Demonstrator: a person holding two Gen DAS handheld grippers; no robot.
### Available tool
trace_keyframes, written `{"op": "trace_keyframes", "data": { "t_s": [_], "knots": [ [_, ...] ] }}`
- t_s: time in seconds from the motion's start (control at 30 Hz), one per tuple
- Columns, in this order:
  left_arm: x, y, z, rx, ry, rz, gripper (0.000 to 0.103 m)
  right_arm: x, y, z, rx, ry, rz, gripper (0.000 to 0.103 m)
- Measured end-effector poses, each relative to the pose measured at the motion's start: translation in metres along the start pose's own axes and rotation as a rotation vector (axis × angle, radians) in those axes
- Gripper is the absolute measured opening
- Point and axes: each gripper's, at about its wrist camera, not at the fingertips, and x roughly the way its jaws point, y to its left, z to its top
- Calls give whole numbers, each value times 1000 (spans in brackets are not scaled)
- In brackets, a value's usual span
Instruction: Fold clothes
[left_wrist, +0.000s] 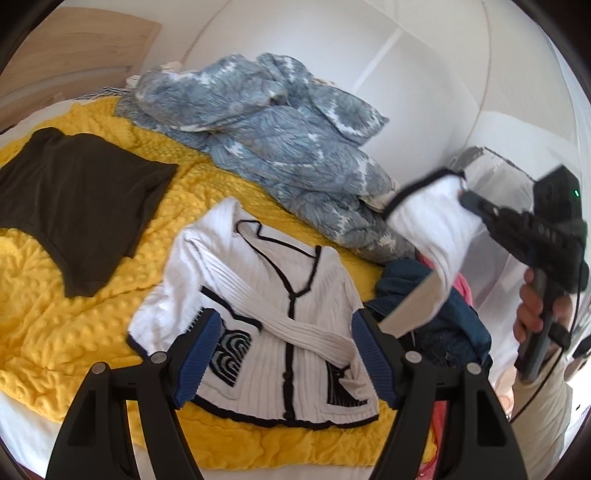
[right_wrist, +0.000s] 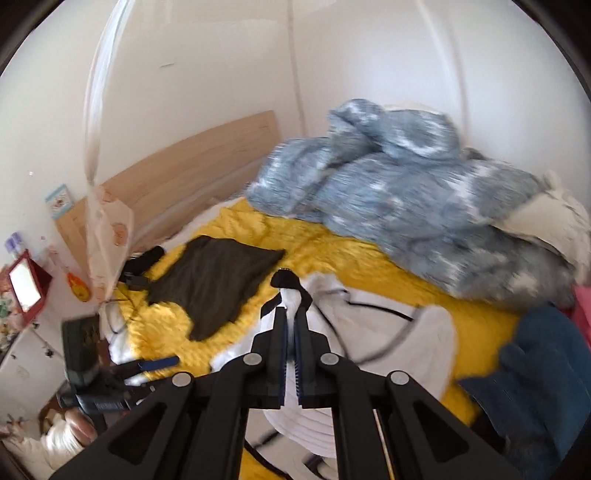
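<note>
A white ribbed cardigan (left_wrist: 258, 295) with black trim lies face up on the yellow blanket (left_wrist: 74, 332). One sleeve is folded across its chest. My left gripper (left_wrist: 284, 328) hovers open over the cardigan's lower half, and its blue pads (left_wrist: 201, 332) touch nothing. At the right my right gripper (left_wrist: 469, 199) holds the other sleeve (left_wrist: 432, 229) up in the air. In the right wrist view the right gripper (right_wrist: 291, 314) is shut on that sleeve's black-edged cuff (right_wrist: 290, 295), above the cardigan (right_wrist: 388, 332).
A folded dark olive top (left_wrist: 81, 206) lies at the left. A crumpled blue-grey duvet (left_wrist: 277, 136) fills the back of the bed. Blue denim (left_wrist: 436, 317) and a pink garment (left_wrist: 463, 288) are piled at the right. A person's hand (left_wrist: 532, 306) grips the right tool. The wooden headboard (right_wrist: 192, 162) stands behind.
</note>
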Motion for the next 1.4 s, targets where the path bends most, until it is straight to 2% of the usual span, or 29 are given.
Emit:
{"op": "trace_keyframes", "data": {
  "t_s": [0.1,0.2,0.43,0.67,0.8,1.1,1.17,1.23,1.4],
  "knots": [
    [-9,15,5,-34,-29,7,76,35,10,16,-9,37,67,3],
    [-18,32,8,-70,-49,9,76,77,25,12,-35,104,102,3],
    [-23,49,8,-82,-37,33,76,172,47,-33,-23,273,193,3],
    [-20,46,6,-71,-15,17,76,241,34,-81,40,428,168,3],
    [-14,40,5,-55,3,9,76,257,33,-89,67,447,203,3],
    [-10,35,5,-44,14,3,76,242,48,-71,130,382,403,3],
    [-8,36,5,-48,19,6,76,240,53,-67,85,375,383,3],
    [-6,36,5,-50,25,4,76,252,47,-70,108,419,343,3],
    [-2,34,4,-35,36,14,76,286,25,-93,123,506,147,5]
  ]
}}
